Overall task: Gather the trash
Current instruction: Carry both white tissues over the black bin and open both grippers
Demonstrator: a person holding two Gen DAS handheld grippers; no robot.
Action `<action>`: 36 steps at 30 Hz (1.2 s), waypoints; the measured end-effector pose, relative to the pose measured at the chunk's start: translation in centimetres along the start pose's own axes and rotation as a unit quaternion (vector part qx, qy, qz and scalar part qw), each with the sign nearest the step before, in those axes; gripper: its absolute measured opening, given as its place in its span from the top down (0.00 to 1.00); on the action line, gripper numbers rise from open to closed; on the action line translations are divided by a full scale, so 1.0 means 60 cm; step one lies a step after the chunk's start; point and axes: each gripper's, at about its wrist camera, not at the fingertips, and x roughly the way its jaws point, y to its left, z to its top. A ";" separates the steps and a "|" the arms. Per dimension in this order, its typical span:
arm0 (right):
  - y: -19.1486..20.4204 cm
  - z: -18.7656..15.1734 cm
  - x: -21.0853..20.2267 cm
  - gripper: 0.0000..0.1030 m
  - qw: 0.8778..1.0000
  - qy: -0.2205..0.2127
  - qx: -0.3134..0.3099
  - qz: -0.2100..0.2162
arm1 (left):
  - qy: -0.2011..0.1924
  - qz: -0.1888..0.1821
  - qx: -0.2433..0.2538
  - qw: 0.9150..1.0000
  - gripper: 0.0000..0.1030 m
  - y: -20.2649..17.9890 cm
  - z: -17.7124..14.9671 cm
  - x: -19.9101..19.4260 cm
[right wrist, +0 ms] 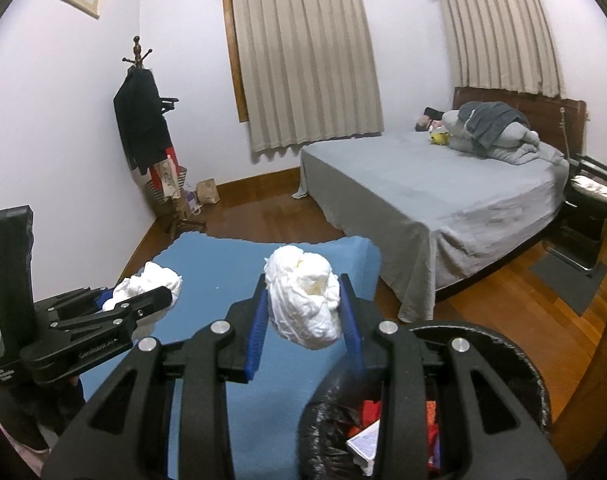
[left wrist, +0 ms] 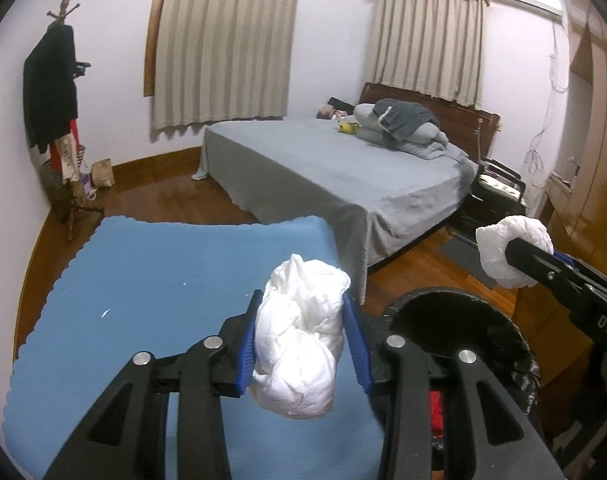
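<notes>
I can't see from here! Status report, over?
Left gripper shut on a wad. Right gripper shut on another wad. Bin below right, already holding trash. Nothing blocking.

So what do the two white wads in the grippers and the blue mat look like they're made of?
Left wad and right wad: likely tissue or thin paper, matte and finely crumpled; soft plastic film is possible. Blue mat: probably foam, flat matte surface with a scalloped cut edge and visible thickness.
</notes>
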 end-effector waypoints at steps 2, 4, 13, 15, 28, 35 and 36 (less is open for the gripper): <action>-0.007 -0.002 -0.010 0.68 1.000 -0.004 0.002 -0.004 | -0.002 -0.004 0.003 1.000 0.62 -0.012 0.001 -0.004; -0.014 -0.004 -0.021 0.68 1.000 -0.009 0.003 -0.008 | -0.005 -0.007 0.007 1.000 0.62 -0.023 0.003 -0.008; -0.048 -0.017 -0.054 0.68 0.999 -0.015 0.014 -0.036 | -0.012 -0.030 0.031 0.999 0.62 -0.080 0.009 -0.011; -0.058 -0.021 -0.060 0.68 0.999 -0.015 0.018 -0.044 | -0.013 -0.036 0.037 0.999 0.62 -0.092 0.009 -0.010; -0.116 -0.054 -0.079 0.68 0.995 -0.003 0.034 -0.097 | -0.013 -0.074 0.068 0.995 0.61 -0.155 0.011 0.020; -0.142 -0.074 -0.081 0.68 0.992 0.008 0.044 -0.117 | -0.005 -0.100 0.083 0.991 0.61 -0.185 0.002 0.045; -0.146 -0.074 -0.079 0.68 0.992 0.009 0.045 -0.118 | -0.003 -0.103 0.084 0.991 0.61 -0.188 0.001 0.049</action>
